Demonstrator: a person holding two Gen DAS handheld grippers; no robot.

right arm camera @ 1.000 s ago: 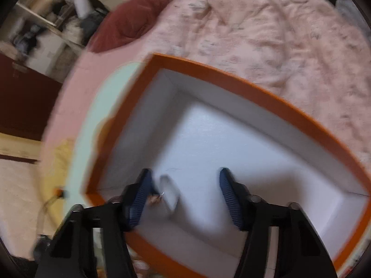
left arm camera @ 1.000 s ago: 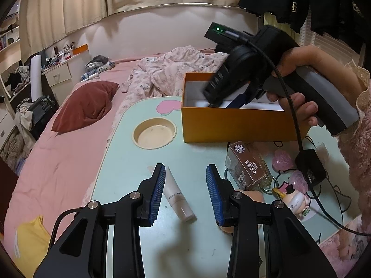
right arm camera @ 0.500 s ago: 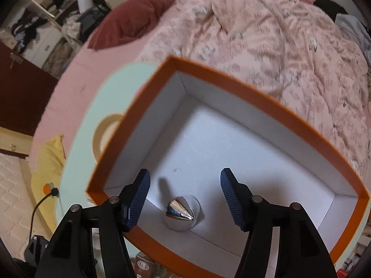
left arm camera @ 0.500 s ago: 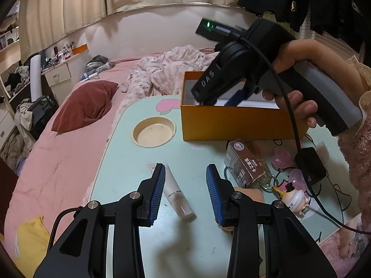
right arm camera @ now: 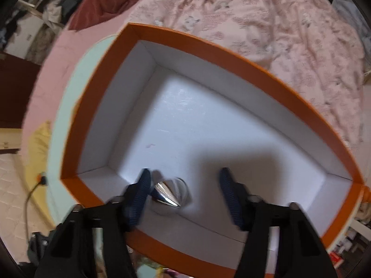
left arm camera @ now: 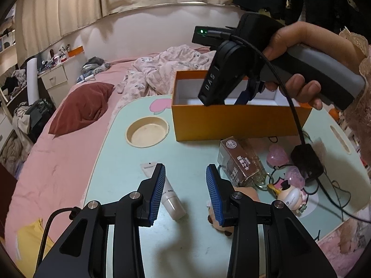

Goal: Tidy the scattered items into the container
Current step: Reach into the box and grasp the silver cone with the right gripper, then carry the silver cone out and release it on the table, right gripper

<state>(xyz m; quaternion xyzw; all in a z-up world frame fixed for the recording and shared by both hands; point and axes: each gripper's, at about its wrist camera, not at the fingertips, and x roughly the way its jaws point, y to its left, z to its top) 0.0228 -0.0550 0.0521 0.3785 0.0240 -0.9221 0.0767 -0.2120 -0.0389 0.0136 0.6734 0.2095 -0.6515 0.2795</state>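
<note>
The left tongs [left arm camera: 185,190] hang spread and empty above the pale green bench [left arm camera: 129,162], as they did a second ago, with nothing between the blue pads. Under and beside them wait a white tube [left arm camera: 170,199], a clear boxed bottle [left arm camera: 241,162], a plush toy [left arm camera: 245,192] mostly hidden behind the right-hand finger, and a small figurine [left arm camera: 289,194] among pink heart charms [left arm camera: 277,157] and black cables. Farther off, the right tongs [right arm camera: 183,180] point down into the orange box [right arm camera: 208,44]. A second ago a small object sat right against their left pad; now a shiny silver cone [right arm camera: 170,192] lies loose on the white floor of the box near its front wall, just beside that pad but not pinched. The jaws, after spreading wide, are closing again with only air between them. So I judge one item delivered and the rest of the scatter not yet dealt with. Much is hard to read: the right wrist view is smeared by motion, so whether the left pad touches the cone cannot be told, and the cone's clear round base is only a blur. From the left wrist view the box's near wall and the right tongs' black body [left arm camera: 220,76] hide the cone altogether. A hand [left arm camera: 299,62] with a lace cuff grips the handle. Beyond lie the bed and a red pillow [left arm camera: 83,106].
</note>
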